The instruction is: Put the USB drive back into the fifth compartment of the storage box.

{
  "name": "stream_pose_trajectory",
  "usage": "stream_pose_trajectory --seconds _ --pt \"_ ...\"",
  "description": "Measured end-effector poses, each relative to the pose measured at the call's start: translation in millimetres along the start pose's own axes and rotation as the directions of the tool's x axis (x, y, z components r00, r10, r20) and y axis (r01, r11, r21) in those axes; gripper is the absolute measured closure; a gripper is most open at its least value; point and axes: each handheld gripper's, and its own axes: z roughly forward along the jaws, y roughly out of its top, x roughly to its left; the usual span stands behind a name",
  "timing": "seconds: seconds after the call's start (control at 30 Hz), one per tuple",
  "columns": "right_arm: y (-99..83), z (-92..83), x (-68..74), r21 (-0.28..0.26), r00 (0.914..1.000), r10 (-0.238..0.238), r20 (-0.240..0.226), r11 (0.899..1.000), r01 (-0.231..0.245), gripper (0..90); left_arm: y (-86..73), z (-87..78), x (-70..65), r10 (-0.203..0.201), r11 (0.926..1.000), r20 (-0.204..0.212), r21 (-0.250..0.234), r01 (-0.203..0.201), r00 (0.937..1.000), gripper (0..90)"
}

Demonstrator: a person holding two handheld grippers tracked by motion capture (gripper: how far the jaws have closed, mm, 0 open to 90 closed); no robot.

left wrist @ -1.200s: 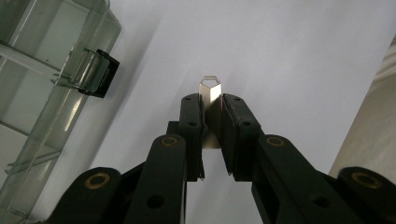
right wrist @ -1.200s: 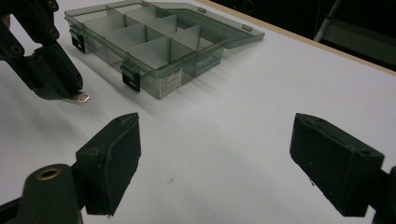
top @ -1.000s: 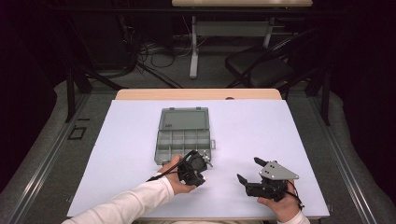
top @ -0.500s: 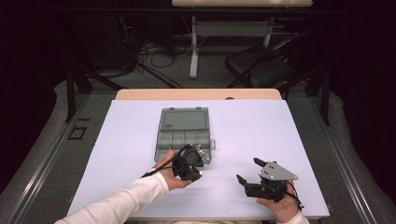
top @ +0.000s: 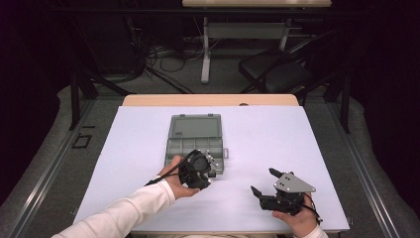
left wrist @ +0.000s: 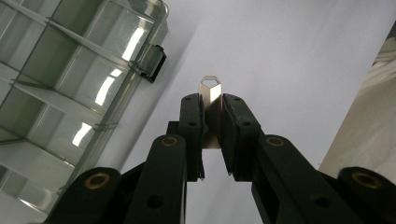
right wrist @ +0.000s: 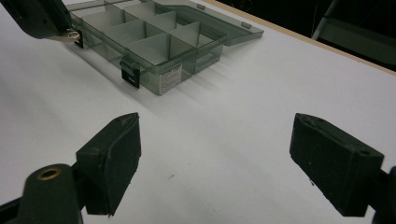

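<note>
At about six o'clock from the open organizer box [top: 195,141], the left gripper [top: 208,171] is held just above the white table cover [top: 277,134], the left hand [top: 174,182] wrapped round its body and a white-sleeved forearm running in from seven o'clock. Its jaws are pinched narrow on a small metal piece [left wrist: 210,105]: a thin, flat, silvery strip with a pointed, hexagon-like tip that has a hole through it, standing up between the two black pads and poking out past their ends. In the left gripper view the piece hangs over bare cover, just beside the box's near corner and its dark latch [left wrist: 156,63], which lie at ten o'clock from it. The box is clear grey plastic, split into compartments, its lid laid flat at twelve o'clock. At four o'clock from the box, well apart, the right gripper [top: 261,184] rests low by the table's near edge in the right hand [top: 297,220], its jaws spread wide with only cover between them.
</note>
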Motion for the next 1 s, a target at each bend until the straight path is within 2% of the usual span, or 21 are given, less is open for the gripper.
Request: stream_pose_trajectory --seconds 0.43,1.0 --pt "0.2 -1.3 0.4 -0.004 1.0 -0.004 0.006 1.0 0.004 16.4 -4.8 -15.0 9.9 -0.018 0.9998 -0.017 -0.002 0.018 0.9997 79.1" --pt "0.5 -0.6 1.2 0.0 0.9999 -0.011 0.001 1.0 0.011 16.6 -18.2 -33.1 38.3 -0.09 0.9959 -0.057 -0.016 0.089 0.9943 79.1"
